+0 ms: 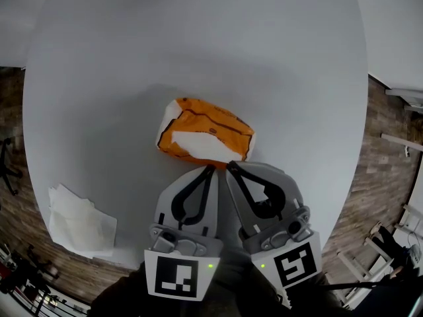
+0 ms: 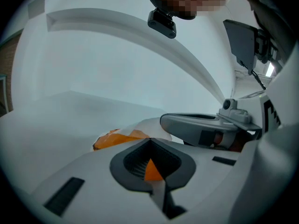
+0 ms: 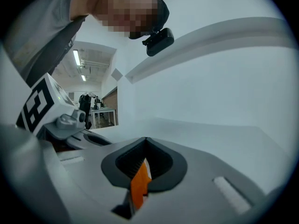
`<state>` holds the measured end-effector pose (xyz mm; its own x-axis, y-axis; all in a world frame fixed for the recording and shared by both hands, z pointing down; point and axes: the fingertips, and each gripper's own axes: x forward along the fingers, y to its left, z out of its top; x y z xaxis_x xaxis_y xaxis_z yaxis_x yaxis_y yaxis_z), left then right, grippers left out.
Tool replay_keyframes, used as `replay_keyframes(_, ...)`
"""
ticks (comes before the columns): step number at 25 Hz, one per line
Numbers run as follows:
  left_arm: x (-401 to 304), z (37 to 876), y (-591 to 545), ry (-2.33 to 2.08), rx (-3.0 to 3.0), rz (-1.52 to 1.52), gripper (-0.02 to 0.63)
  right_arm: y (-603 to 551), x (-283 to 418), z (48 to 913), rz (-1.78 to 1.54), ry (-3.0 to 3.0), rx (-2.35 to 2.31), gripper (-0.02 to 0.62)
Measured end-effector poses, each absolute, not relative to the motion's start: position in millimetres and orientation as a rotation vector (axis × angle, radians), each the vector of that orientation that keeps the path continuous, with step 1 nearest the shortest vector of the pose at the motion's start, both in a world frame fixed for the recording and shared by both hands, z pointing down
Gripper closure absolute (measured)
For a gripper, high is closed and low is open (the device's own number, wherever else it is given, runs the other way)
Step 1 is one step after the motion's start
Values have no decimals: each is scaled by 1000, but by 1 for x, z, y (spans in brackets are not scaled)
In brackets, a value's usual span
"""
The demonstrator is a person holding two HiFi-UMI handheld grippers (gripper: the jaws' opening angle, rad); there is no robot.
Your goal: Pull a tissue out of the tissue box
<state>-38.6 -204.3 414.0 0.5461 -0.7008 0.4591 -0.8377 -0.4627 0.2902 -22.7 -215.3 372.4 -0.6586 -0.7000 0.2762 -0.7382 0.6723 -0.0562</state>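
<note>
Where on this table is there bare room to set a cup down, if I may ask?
Bare: the table beyond the tissue pack, and right of it. Crowded: the near edge, where the left claw and right claw meet the pack, with loose tissues near-left.

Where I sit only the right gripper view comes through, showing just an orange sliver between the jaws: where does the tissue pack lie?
Observer: The orange tissue pack lies on the grey table, directly ahead of the right hand-held gripper; its closed tips sit at the pack's near edge.
Operator: Any tissue sticking out?
Observer: Yes, white tissue shows at the pack's top opening, close to those tips.
Operator: Loose tissues anywhere?
Observer: A heap of loose tissues lies at the table's near left edge, apart from the pack.
</note>
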Motion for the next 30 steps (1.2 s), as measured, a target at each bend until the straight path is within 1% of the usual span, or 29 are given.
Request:
replay_keyframes(19,-34,376,-190,-1239,2393,304,606,-173,-34,281,74,-2779,1190,592)
replay_keyframes(30,-56,349,-149,-1262,2318,228,606,-121,-61,233,-46,-2873,1141,592)
